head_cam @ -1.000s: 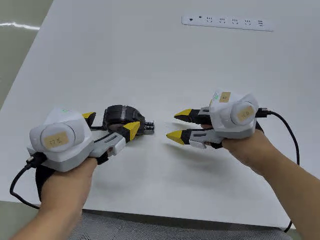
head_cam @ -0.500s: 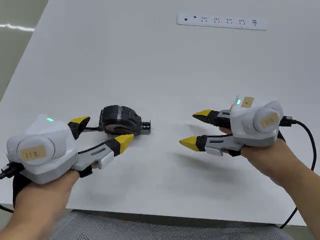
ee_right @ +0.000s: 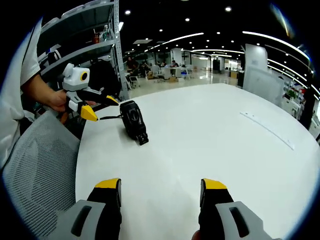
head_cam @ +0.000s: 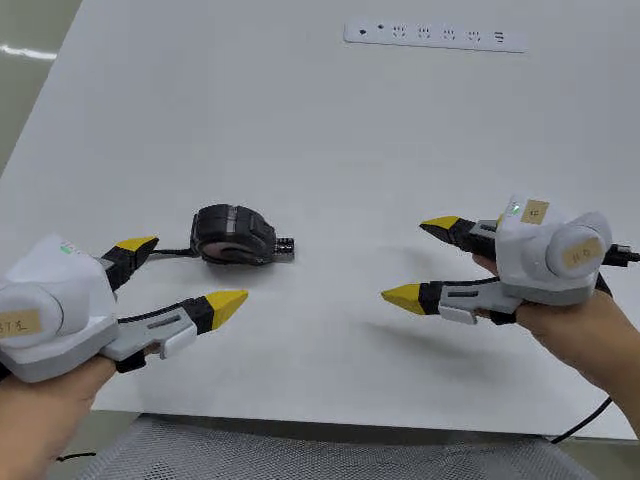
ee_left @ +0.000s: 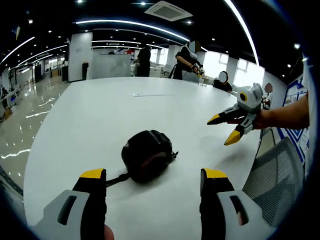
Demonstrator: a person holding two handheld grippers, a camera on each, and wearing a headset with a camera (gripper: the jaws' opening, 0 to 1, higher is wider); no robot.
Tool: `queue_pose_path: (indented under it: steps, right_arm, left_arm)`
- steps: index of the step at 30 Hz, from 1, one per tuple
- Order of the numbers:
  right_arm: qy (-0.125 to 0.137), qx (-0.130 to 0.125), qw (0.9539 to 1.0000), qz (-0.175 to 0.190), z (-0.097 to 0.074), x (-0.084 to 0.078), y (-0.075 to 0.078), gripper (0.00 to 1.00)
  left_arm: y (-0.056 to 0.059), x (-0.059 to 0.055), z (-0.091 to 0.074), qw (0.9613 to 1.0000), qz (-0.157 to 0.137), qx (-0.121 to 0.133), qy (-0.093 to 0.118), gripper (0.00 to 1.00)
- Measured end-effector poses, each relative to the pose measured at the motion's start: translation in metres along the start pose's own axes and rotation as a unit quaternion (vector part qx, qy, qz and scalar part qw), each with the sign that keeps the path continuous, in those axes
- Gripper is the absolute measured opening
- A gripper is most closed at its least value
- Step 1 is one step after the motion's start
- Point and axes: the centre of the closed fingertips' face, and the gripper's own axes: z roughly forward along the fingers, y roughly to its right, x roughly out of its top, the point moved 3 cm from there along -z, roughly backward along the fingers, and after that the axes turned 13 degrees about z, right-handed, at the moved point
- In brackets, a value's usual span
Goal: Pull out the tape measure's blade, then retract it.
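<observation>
A black tape measure lies on the white table, its blade drawn in and its tip hook facing right; it also shows as the tape measure and the tape measure. My left gripper stands open at the near left, a short way back from the case, with nothing between its fingers. My right gripper hovers open at the right, well apart from the tape measure. The left gripper frames the case between its yellow tips. The right gripper looks across the bare tabletop toward the case.
A white power strip lies at the far side of the table. A thin black strap trails left from the case. The table's near edge runs just below both grippers, with a mesh chair under it. People stand in the room beyond.
My left gripper has let go of the tape measure and drawn back toward the near left. My right gripper has moved away to the right. The case stays on the table.
</observation>
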Motion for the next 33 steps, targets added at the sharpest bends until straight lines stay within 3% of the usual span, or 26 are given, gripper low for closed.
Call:
queue_pose_path:
  steps: [16, 23, 33]
  right_arm:
    - [0.001, -0.031, 0.9991, 0.029, -0.038, -0.028, -0.001, 0.78]
    - [-0.007, -0.042, 0.9987, 0.03, -0.052, -0.036, 0.0, 0.83]
    - [-0.014, -0.044, 0.9983, 0.035, -0.058, -0.041, -0.002, 0.92]
  left_arm:
    - [0.006, -0.014, -0.018, 0.9993, 0.025, -0.023, -0.015, 0.79]
    - [0.007, -0.015, -0.022, 0.9989, 0.03, -0.033, -0.012, 0.85]
    - [0.005, -0.017, -0.026, 0.9973, 0.057, -0.043, -0.019, 0.9]
